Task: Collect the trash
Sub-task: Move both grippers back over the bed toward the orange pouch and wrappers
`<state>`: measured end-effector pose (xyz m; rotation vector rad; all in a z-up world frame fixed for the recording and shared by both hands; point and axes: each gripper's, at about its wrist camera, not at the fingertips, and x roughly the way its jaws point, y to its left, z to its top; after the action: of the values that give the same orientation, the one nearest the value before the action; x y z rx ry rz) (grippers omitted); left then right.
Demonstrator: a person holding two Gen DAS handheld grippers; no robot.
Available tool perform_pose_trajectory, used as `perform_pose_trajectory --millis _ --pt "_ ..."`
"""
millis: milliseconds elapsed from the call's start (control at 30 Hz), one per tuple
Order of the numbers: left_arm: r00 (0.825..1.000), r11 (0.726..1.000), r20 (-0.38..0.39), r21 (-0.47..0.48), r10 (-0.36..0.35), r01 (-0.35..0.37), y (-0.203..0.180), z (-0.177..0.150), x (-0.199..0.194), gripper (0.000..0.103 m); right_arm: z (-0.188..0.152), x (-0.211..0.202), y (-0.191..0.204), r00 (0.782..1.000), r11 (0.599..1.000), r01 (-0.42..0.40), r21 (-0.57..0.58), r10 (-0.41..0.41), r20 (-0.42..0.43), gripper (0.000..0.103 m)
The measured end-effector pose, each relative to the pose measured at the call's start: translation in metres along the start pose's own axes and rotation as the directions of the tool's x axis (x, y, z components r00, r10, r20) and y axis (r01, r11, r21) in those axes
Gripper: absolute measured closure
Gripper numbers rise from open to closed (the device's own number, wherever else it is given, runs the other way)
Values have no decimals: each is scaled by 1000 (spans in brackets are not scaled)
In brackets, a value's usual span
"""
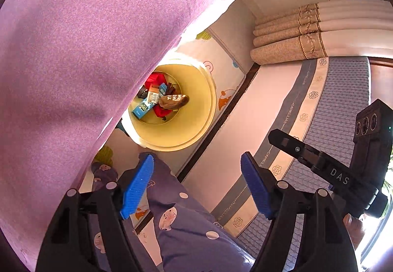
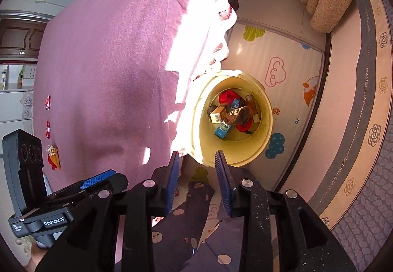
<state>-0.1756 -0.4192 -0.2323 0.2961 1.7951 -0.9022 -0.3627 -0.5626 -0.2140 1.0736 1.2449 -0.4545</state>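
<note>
Both wrist views look steeply down at a yellow bin [image 1: 196, 109] [image 2: 264, 124] standing on a cartoon-print play mat [image 1: 221, 75] [image 2: 282, 55]; the trash is inside it, on the bin floor: a brown crumpled bag [image 1: 173, 101] [image 2: 235, 114] with white lettering on top, a blue carton [image 1: 143, 107] [image 2: 222, 129], red wrapping [image 1: 157, 79] [image 2: 226, 96], and a box with a barcode label [image 2: 216, 117]; smaller pieces underneath are too jumbled to identify.

Left gripper [image 1: 197, 186]: blue pads wide apart, nothing between them, released; behind the gap only the person's dotted trouser leg [image 1: 191, 222] and the mat.

Right gripper [image 2: 197, 173]: jaws partly apart, gap empty, holding nothing; its tips sit just short of the bin's near rim in the right wrist view.

Each camera also catches the other tool: the right gripper's body shows at the right edge of the left wrist view, cut off by the frame; the left gripper's housing and one blue pad [image 2: 98, 179] show at lower left of the right wrist view.

A pink bedsheet [image 1: 86, 63] [image 2: 110, 75] fills the left of both views and hides the bin's near-left rim in the left wrist view; its sunlit edge is blown out white, no detail there; a few small bits of litter [image 2: 52, 156] lie on the sheet, too small to tell what they are.

A mattress edge [image 1: 307, 109] [image 2: 368, 124] with flower trim runs at right.
</note>
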Motion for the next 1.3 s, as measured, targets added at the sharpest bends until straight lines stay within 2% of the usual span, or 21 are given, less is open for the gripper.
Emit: perform_pose_trajectory --millis 267,567,800,1067,1300 --pt "999 1000 37 -23 13 -12 12 -1 -18 28 6 0 25 1000 999 -10 -51 9 -12 72" --pt "993 994 115 -106 -2 14 63 -9 -58 25 9 11 101 1000 983 -13 -182 8 -29 72" --pt "983 981 181 -194 15 21 125 -27 -98 25 1 33 177 998 955 -25 -297 7 -64 72" --pt "965 948 259 -314 46 39 208 -56 -142 25 -22 69 269 994 904 -46 -425 -2 -113 72" --pt "948 923 309 -382 77 50 280 -83 -174 25 -50 109 338 985 878 -91 -470 12 -170 72"
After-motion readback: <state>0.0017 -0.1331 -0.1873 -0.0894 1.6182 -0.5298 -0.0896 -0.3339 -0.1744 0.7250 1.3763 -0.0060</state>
